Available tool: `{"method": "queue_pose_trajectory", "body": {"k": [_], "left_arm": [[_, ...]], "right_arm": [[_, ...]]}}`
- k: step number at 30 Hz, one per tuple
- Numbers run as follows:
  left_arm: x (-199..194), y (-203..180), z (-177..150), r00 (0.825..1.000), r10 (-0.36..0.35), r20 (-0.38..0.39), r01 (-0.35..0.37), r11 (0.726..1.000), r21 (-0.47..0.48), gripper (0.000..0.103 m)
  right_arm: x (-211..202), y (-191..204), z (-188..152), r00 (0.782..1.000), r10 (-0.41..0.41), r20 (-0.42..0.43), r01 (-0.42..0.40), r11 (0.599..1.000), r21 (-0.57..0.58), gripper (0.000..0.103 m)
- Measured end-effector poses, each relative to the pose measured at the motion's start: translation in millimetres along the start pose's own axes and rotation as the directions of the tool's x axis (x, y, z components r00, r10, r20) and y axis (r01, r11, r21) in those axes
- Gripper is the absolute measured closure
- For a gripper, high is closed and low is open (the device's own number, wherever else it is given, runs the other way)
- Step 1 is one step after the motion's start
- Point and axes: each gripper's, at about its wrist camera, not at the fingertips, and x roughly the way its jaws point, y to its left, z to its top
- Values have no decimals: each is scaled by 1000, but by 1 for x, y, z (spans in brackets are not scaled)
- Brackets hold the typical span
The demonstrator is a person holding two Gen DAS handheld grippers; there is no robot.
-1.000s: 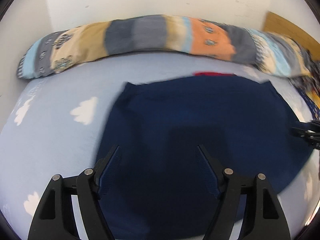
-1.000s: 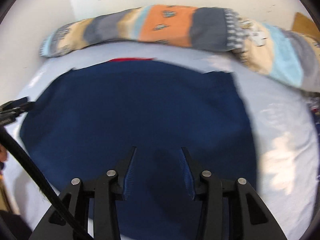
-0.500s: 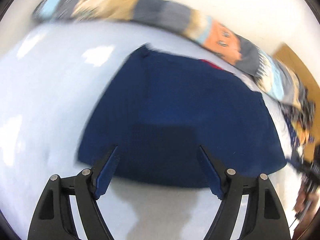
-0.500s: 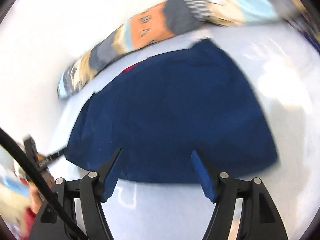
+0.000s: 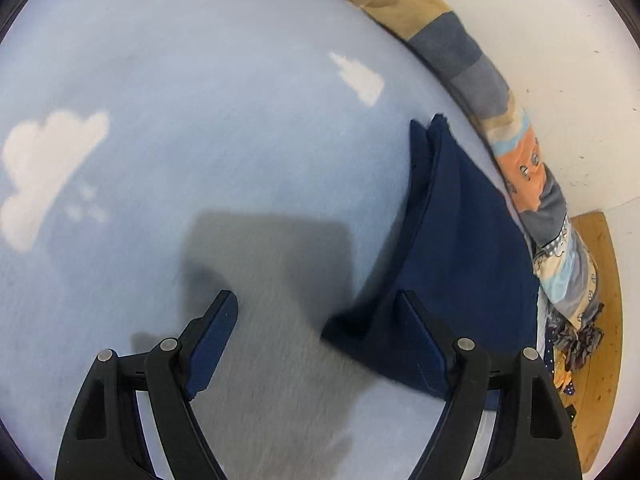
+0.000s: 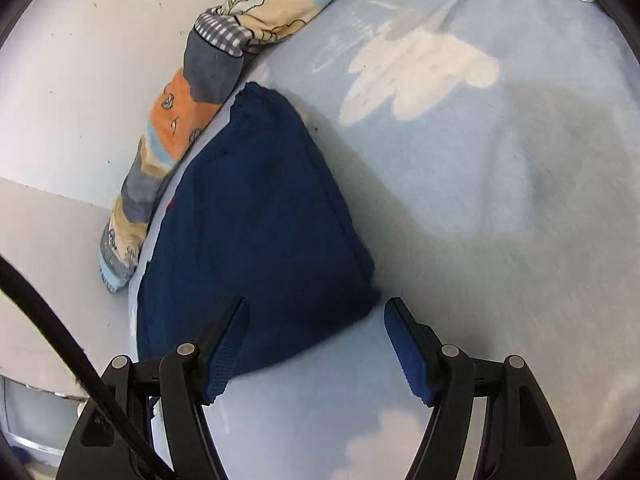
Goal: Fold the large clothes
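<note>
A folded navy blue garment (image 5: 460, 248) lies flat on the light blue cloud-print bed sheet (image 5: 200, 120). In the left wrist view my left gripper (image 5: 316, 304) is open and empty, above the sheet, with the garment's near corner by its right finger. In the right wrist view the garment (image 6: 256, 216) lies left of centre, and my right gripper (image 6: 316, 308) is open and empty, its jaws either side of the garment's near right corner. A sliver of red (image 6: 171, 202) shows at the garment's far edge.
A long patchwork bolster (image 5: 516, 152) lies along the white wall behind the garment; it also shows in the right wrist view (image 6: 184, 112). A wooden board (image 5: 604, 320) and crumpled patterned cloth (image 5: 572, 344) sit at the right. A black cable (image 6: 60, 344) crosses the lower left.
Both grippers have pulled back and swung outward from over the garment's middle, the left to its left corner, the right to its right corner. Both stay open.
</note>
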Motion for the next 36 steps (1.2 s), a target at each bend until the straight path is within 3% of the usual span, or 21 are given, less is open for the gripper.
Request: {"method": "queue_pose_trajectory", "body": {"k": [4,5,7,9,10,11,20,25,27,28,29,30,31,32,34,36], "left_arm": [[13,-4,13,999,-50,5,50,999,6,22],[19,-8,15,998,-62,-1,62,998,16,22],[28,-21,16,999,-34,-2,34,998,54,23],[30,-29,14,1000,-31,2,31,995,91,49],[34,-35,13,998,-56,-15,57,993,102,82],[36,-39,13,996,-82,-34,85,992,94,86],[7,-52,-25,999,37,-14,-33,979,202,96],[-14,-54,-56,996,86,-9,-82,965,248,101],[-32,-48,-57,999,40,19,-43,977,209,100],[-40,-46,-54,999,21,27,-26,981,191,99],[-50,-43,-50,999,9,54,-18,985,171,85],[-54,-41,-49,998,1,67,-11,987,161,71],[-58,-36,-49,997,-4,77,-7,991,135,36],[-61,-34,-51,996,-10,92,-1,994,110,16],[-62,-29,-54,995,-4,97,-3,997,71,10],[-52,-27,-54,998,-27,54,23,997,77,10]], "right_arm": [[24,7,7,999,37,-9,-37,999,-7,53],[28,11,8,1000,29,-9,-29,999,-24,64],[31,13,8,999,45,-19,-45,998,-35,76],[30,17,8,999,34,-24,-35,997,-73,83],[26,21,7,999,27,-21,-29,995,-95,84],[22,24,6,1000,15,-20,-17,994,-111,86],[-13,29,-11,994,-98,-47,88,981,-175,92],[-52,11,-30,988,-137,-69,120,971,-208,103],[-71,1,-32,997,-39,-66,27,984,-174,101],[-83,-4,-32,998,34,-44,-40,990,-134,98],[-90,-7,-32,996,88,-26,-90,990,-107,93],[-94,-9,-31,992,127,-14,-127,988,-83,67],[-96,-10,-30,990,140,1,-140,988,-59,49],[-96,-11,-29,989,146,29,-144,989,-37,24],[-88,-9,-28,989,148,33,-147,989,-26,23],[-72,-9,-25,989,147,25,-147,989,-2,24]]}}
